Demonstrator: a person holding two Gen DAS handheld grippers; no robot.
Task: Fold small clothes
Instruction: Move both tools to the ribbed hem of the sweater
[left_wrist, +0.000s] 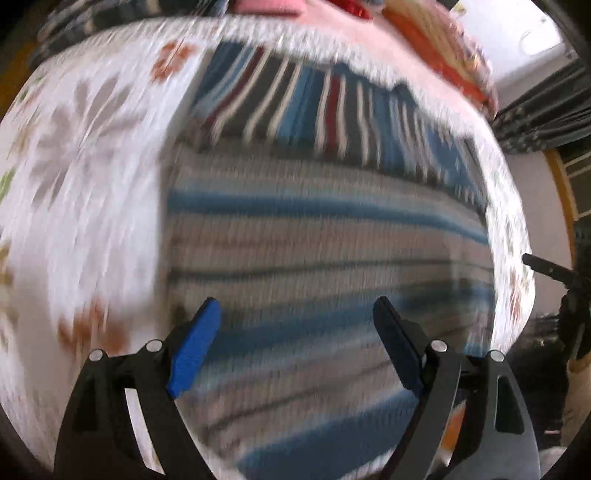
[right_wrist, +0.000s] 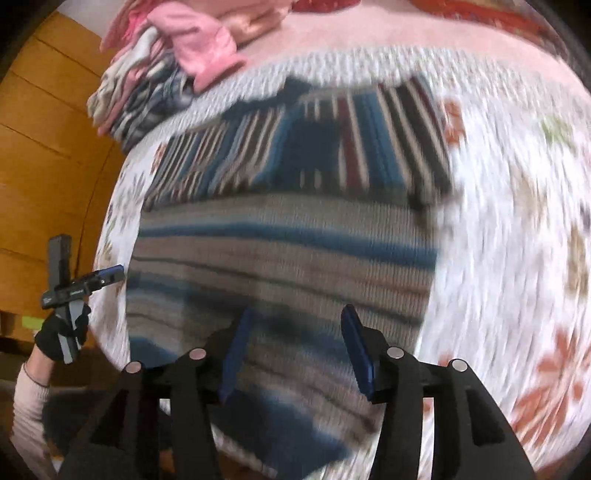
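Observation:
A striped knit garment (left_wrist: 317, 236) in blue, grey and brown lies flat on a white floral cloth (left_wrist: 92, 177); both views are motion-blurred. Its far part (left_wrist: 332, 107) shows stripes running the other way, with red and white bands. My left gripper (left_wrist: 295, 317) hovers open over the near half, nothing between its blue pads. In the right wrist view the same garment (right_wrist: 288, 258) fills the middle, and my right gripper (right_wrist: 295, 325) is open above its near edge, empty. The left gripper (right_wrist: 88, 280) appears at the left edge, held by a gloved hand (right_wrist: 61, 338).
A heap of pink and striped clothes (right_wrist: 170, 70) sits beyond the garment at the far left. A pink blanket (right_wrist: 369, 33) lies behind the floral cloth. Orange wooden panelling (right_wrist: 48, 147) is on the left; dark curtains (left_wrist: 546, 110) are on the right.

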